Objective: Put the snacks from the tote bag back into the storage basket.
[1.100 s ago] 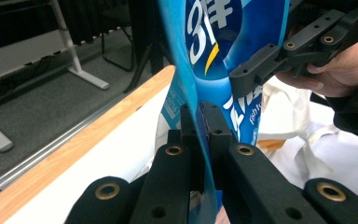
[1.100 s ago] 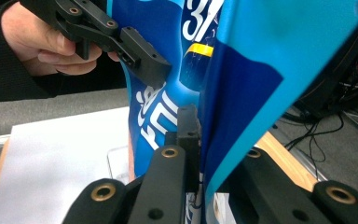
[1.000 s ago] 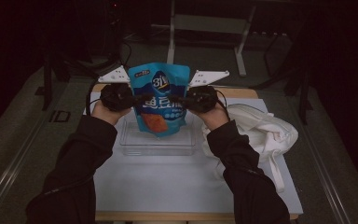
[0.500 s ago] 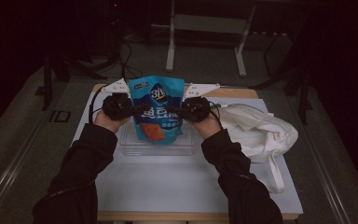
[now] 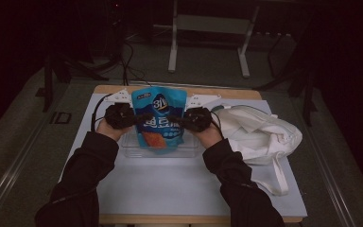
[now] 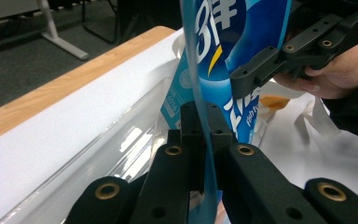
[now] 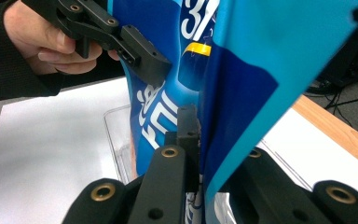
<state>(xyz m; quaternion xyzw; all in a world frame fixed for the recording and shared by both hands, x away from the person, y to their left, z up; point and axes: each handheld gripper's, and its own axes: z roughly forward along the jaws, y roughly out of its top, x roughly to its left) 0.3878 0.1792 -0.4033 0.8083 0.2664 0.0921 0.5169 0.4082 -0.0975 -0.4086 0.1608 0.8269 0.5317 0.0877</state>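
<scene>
A blue snack bag (image 5: 159, 106) hangs upright between my two grippers, its bottom just inside a clear plastic tray (image 5: 131, 150). My left gripper (image 5: 144, 117) is shut on the bag's left edge. My right gripper (image 5: 176, 119) is shut on its right edge. In the left gripper view the jaws (image 6: 204, 126) pinch the thin side seam of the bag (image 6: 242, 42), and the right gripper (image 6: 279, 60) clamps the far side. In the right gripper view the jaws (image 7: 199, 135) hold the bag (image 7: 242, 70) edge-on, with the left gripper (image 7: 121, 37) across from them.
The tray rests on a white mat (image 5: 170, 189) that covers a wooden table (image 5: 236, 93). A crumpled white tote bag (image 5: 260, 132) lies to the right of the tray, with its strap trailing toward the front edge. Cables run off behind the left gripper.
Both grippers have come down together with the bag. Its bottom has sunk from above the tray into it. Both grips are unchanged.
</scene>
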